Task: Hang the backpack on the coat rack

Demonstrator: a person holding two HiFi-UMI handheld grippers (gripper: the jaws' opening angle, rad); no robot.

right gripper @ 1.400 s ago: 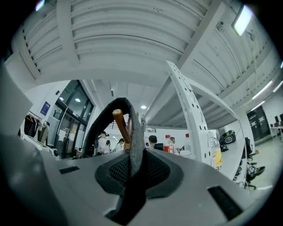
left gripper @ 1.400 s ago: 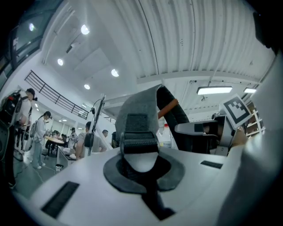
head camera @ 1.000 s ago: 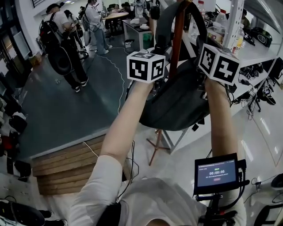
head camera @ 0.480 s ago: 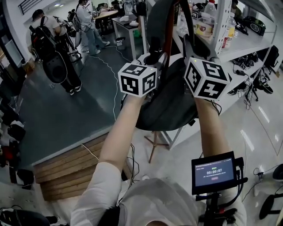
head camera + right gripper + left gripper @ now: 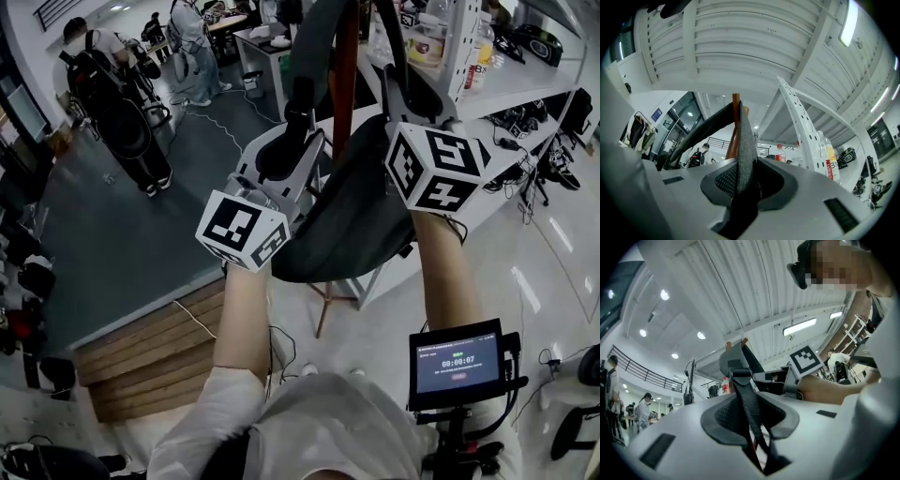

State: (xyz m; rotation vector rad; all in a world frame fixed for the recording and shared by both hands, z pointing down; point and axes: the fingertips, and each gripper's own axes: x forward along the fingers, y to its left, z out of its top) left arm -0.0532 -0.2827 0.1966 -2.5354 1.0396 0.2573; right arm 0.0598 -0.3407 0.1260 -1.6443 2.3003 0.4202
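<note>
A dark backpack (image 5: pixel 356 216) hangs against the brown coat-rack pole (image 5: pixel 347 56), its straps running up out of the head view. My right gripper (image 5: pixel 401 89) is raised to the right of the pole and shut on a grey strap (image 5: pixel 746 140), which lies edge-on between its pads, with the pole (image 5: pixel 735 105) right behind. My left gripper (image 5: pixel 300 94) reaches up on the pole's left. Its jaws are opening: a black webbing strap with a buckle (image 5: pixel 739 373) still runs through the gap of the left gripper (image 5: pixel 750 413), and light shows beside it.
A white shelf rack with bottles (image 5: pixel 459 47) stands just right of the pole, beside a long white bench. People with backpacks (image 5: pixel 103 84) stand at the far left. Wooden steps (image 5: pixel 150 356) lie below, and the rack's legs (image 5: pixel 328 309) spread on the floor. A small screen (image 5: pixel 457 361) sits by my right elbow.
My left gripper has drawn back down and to the left and rolled, so its marker cube now sits lower. Its grip on the strap has loosened. The right gripper has hardly moved.
</note>
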